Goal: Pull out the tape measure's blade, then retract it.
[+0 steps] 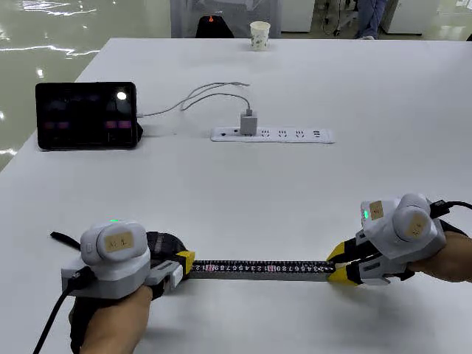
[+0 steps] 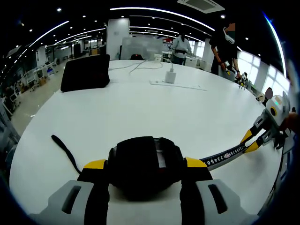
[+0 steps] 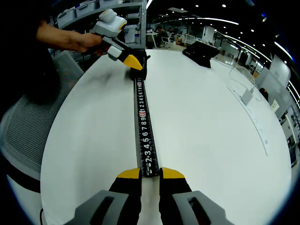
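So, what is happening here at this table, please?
A person is working with a handheld gripper in each hand. The left claw is closed around the black tape measure case and holds it on the white table. The right claw pinches the end of the blade, which lies stretched out along the table between the two. The blade is out, and retracting it is not yet done.

Left gripper (image 2: 145, 163) and right gripper (image 3: 150, 173): pale grey, black jaws tipped yellow. Tape measure case (image 2: 145, 152) is black, its blade (image 3: 144, 131) dark with white numerals, bit of red. White table (image 1: 295, 192), black tablet (image 1: 86, 114).
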Motion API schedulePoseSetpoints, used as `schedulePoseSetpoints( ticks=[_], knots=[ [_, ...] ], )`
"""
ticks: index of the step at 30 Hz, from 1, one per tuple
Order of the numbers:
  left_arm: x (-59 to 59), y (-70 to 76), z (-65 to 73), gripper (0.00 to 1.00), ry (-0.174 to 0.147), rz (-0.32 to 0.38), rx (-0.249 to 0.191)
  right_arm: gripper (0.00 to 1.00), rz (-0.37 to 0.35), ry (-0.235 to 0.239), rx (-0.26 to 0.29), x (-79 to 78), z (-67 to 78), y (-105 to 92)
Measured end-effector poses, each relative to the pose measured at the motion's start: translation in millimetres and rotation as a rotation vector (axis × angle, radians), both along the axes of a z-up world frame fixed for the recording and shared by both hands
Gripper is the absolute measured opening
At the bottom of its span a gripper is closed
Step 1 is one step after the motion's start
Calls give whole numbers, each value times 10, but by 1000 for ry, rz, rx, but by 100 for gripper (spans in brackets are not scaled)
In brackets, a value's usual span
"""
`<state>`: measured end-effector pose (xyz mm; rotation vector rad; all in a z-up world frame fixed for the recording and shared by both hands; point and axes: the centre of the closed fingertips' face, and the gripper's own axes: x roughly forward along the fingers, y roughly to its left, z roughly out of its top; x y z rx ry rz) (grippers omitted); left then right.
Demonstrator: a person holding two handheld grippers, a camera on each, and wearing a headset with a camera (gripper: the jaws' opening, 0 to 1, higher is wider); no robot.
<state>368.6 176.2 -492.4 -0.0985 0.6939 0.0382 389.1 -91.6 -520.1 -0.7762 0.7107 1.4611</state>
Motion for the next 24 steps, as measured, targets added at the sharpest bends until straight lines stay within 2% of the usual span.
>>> schedulePoseSetpoints(
  ticks=[24],
  knots=[
    [-6, 3, 16, 55, -4, -2, -12, 10, 10, -1, -13, 1, -3, -2]
  ],
)
